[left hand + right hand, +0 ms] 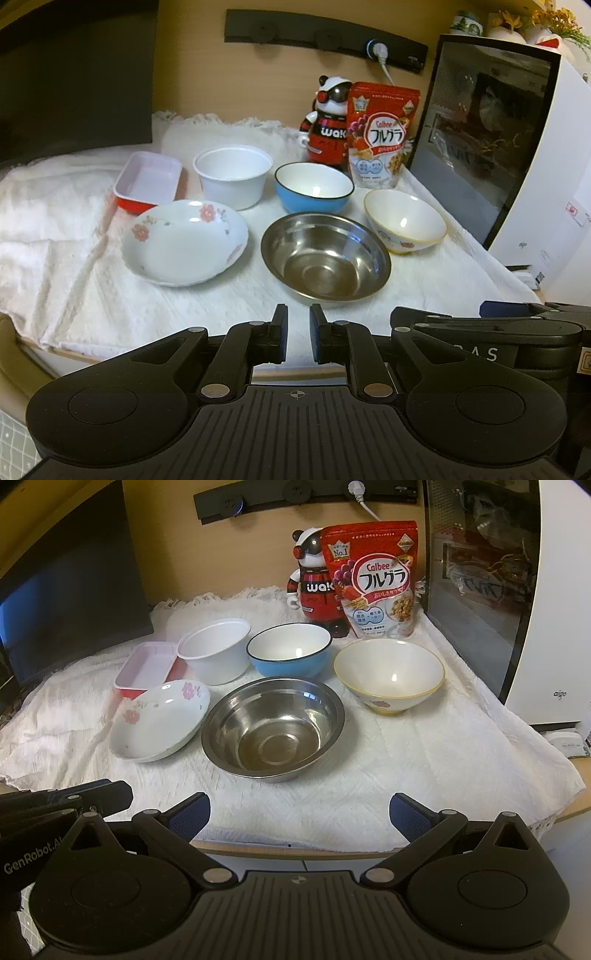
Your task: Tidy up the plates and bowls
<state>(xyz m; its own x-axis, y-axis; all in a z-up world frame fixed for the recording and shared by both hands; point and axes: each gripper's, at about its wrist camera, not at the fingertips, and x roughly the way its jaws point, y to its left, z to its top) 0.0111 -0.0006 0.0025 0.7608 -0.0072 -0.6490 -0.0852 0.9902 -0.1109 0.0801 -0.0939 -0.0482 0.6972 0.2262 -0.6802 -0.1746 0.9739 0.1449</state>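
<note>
While neither tool has touched anything yet, the left hand-held gripper (298,334) hangs over the near edge of the table (569,805) with its jaws drawn nearly together on nothing, and the right hand-held gripper (300,814) sits beside it with jaws spread wide, also empty. Just beyond them, on the white cloth (424,768), lies the steel bowl (273,725), with the flowered plate (184,242) close at its left and the yellow-rimmed bowl (389,675) to its right. Behind stand 3 more: the red tray (149,182), the white tub (232,175) and the blue bowl (313,186), the tray and tub almost touching. Nothing is stacked, so the sorting looks unstarted. A sound first move would probably be for the spread right tool to take a thin rim squarely, pinching wall rather than lip, and lift straight up; the cloth may drag or bunch if a dish is slid.
</note>
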